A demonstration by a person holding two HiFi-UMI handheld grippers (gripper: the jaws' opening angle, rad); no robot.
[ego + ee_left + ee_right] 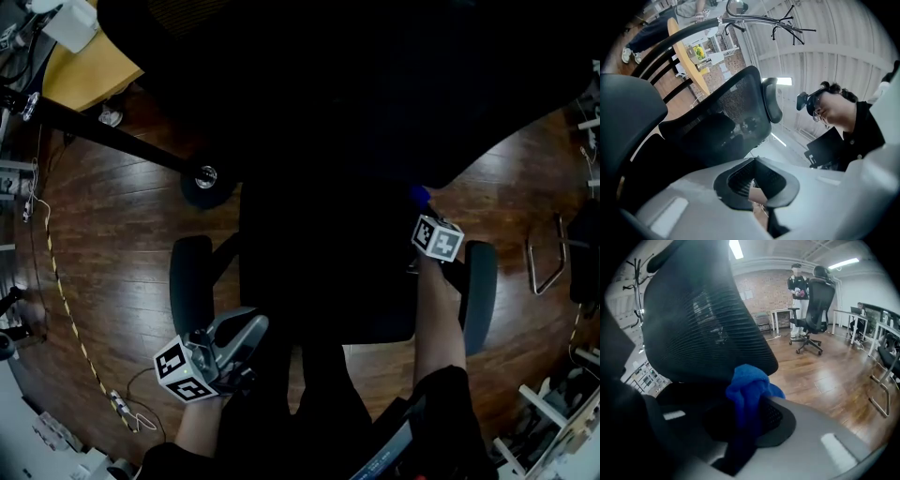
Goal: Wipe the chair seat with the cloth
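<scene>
The blue cloth (747, 383) is clamped in the right gripper (749, 416) right of frame centre, and the left gripper (754, 180), lower left, is held closed and empty.

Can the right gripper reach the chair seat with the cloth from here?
Probably yes: the right gripper, shut on the blue cloth, sits at the edge of the seat beside the armrest; nothing visible lies between.

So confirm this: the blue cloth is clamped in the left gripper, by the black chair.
Not quite: it is the right gripper, not the left. The blue cloth is clamped in the right gripper, by the black chair. The right gripper view shows the cloth between its jaws.
</scene>
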